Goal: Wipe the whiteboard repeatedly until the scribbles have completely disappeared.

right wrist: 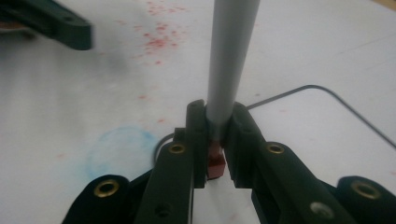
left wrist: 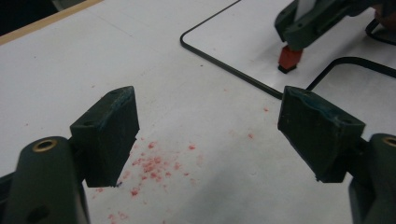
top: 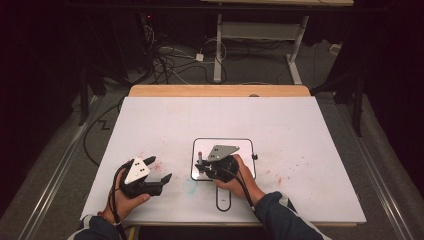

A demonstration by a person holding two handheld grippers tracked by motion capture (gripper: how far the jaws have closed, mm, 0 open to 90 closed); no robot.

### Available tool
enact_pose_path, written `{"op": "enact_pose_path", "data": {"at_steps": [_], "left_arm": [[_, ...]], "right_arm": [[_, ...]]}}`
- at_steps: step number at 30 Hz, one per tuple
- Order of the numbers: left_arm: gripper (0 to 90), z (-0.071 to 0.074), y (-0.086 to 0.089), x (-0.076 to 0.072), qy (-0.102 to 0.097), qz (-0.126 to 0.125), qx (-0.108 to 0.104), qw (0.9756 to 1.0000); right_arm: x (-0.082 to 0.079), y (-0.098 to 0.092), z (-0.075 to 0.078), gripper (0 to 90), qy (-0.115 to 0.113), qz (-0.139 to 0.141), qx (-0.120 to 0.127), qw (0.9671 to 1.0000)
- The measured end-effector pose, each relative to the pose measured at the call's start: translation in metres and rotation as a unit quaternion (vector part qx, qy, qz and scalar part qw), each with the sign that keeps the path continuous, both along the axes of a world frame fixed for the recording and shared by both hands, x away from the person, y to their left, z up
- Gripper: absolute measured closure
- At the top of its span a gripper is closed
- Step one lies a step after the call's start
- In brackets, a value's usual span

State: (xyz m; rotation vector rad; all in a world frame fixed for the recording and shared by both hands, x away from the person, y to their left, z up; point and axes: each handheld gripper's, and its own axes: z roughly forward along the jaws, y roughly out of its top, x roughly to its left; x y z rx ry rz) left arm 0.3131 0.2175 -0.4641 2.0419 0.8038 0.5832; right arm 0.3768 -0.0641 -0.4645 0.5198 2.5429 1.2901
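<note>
Right gripper clamped on grey marker (red end down), standing upright inside black outline. Left gripper spread wide, empty, left of outline over red specks.

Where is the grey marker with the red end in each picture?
High view: the marker stands left of the right claw, inside the black outline.
Left gripper view: top right, its red end poking below the right claw.
Right gripper view: centre, rising from the shut jaws.
Shared landmark: the black outline on the white table.
</note>
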Motion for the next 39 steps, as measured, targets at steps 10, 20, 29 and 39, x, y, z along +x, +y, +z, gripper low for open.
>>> {"op": "enact_pose_path", "data": {"at_steps": [10,20,29,39], "left_arm": [[19.4,-0.001,-0.002,0.000,0.001,-0.002,0.003,1.0000],[19.4,0.001,-0.002,-0.002,-0.003,-0.004,0.005,1.0000],[19.4,-0.001,-0.003,-0.001,0.003,-0.005,0.010,0.9999],[19.4,-0.003,-0.002,0.000,0.006,-0.002,0.018,0.9998]], "right_arm": [[0.014,-0.015,-0.002,81.7,-0.011,-0.053,0.007,0.9985],[0.005,-0.012,0.004,81.7,-0.009,-0.029,-0.023,0.9993],[-0.009,-0.036,0.003,81.6,0.005,-0.010,-0.011,0.9999],[-0.018,-0.113,0.047,81.5,0.020,-0.083,0.037,0.9957]]}}
